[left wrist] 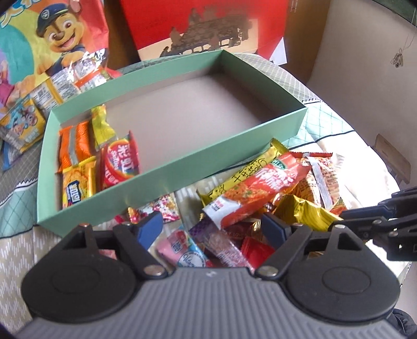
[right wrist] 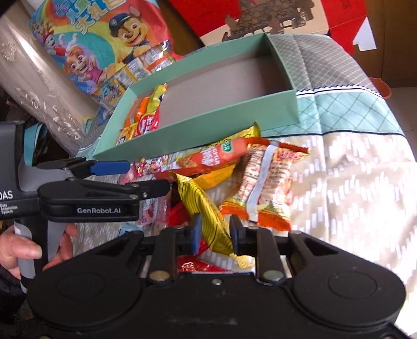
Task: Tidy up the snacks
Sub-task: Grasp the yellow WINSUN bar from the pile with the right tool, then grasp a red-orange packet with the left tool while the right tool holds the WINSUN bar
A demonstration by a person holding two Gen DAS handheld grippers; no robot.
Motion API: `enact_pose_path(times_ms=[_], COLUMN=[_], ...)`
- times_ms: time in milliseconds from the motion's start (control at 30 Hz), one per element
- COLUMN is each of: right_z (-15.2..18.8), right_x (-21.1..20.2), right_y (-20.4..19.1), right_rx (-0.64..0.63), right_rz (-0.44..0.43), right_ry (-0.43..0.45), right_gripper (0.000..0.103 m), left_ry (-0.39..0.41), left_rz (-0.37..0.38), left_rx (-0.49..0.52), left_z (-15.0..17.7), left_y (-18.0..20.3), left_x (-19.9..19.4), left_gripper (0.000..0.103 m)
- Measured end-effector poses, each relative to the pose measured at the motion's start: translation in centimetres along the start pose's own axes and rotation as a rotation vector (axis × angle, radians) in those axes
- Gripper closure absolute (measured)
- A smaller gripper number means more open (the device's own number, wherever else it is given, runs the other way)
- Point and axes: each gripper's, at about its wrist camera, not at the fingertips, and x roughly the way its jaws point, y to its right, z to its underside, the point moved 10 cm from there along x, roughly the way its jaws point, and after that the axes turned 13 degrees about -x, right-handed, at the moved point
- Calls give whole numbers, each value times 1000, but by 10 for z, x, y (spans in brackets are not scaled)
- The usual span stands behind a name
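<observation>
One green box (left wrist: 166, 167), shallow and open-topped, sits on a patterned bedspread (right wrist: 351, 161). Four packets lie at its left end: one orange wafer pack (left wrist: 74, 146), one yellow twist-wrapped candy (left wrist: 103, 125), one red Skittles bag (left wrist: 120, 161), one yellow-orange biscuit pack (left wrist: 78, 182). The rest of the box floor is bare.

Loose pile just in front of the box's near wall: one long orange-red noodle-snack packet (left wrist: 260, 187) on top, one yellow stick pack (left wrist: 250, 169) under it, one orange-and-white packet (right wrist: 265, 187) to the right, one purple bar (left wrist: 221, 242), one pink packet (left wrist: 179, 247), plus red wrappers too jumbled to count.

Right gripper (right wrist: 215, 234): fingers nearly together, clamped on one yellow striped foil packet (right wrist: 206, 211) at the pile's near edge.

Left gripper (left wrist: 211, 229): fingers wide apart over the pile, holding nothing.

Behind the box: one cartoon-dog gift bag (right wrist: 104, 39), one red carton (left wrist: 203, 23), several more packets at the bag's foot.
</observation>
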Motion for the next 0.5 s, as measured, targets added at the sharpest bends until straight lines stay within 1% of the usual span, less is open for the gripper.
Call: enact_pose_path(times_ms=[67,133,200,267,333,367,400,433,467,500], right_z=[-2,-2,2,2,0,-1,-4,-6,-7,-8], right_x=[-4,-6,-4,2,1,0,1,-1,-3,-5], right_y=[18,31,34,33,25,19,13,8,5,1], right_rx=[28,59,53,45,20,-2,-27,-54,-78,-101], right_rz=[41,55,76,82,80,80,83,89,98,106], right_ry=[15,21,21,21,40,50,58,68,74,78], right_gripper=[81,81,81,81,80,79,79,74,72,71], left_ry=[-1,-6,-22,-41,-39,-39,-37,-41,-54,-57], left_rz=[-1,5,12,13,2,9,25,47,77,80], left_rx=[14,23,50,108,168,183,189,194,202,211], left_z=[-6,-9,-9,-5,-3,-3,-4,-4,-3,-2], left_y=[4,5,10,19,28,32,36,40,44,47], left_x=[4,9,15,22,30,34,36,37,37,36], left_gripper=[28,36,38,38,37,37,40,56,68,77])
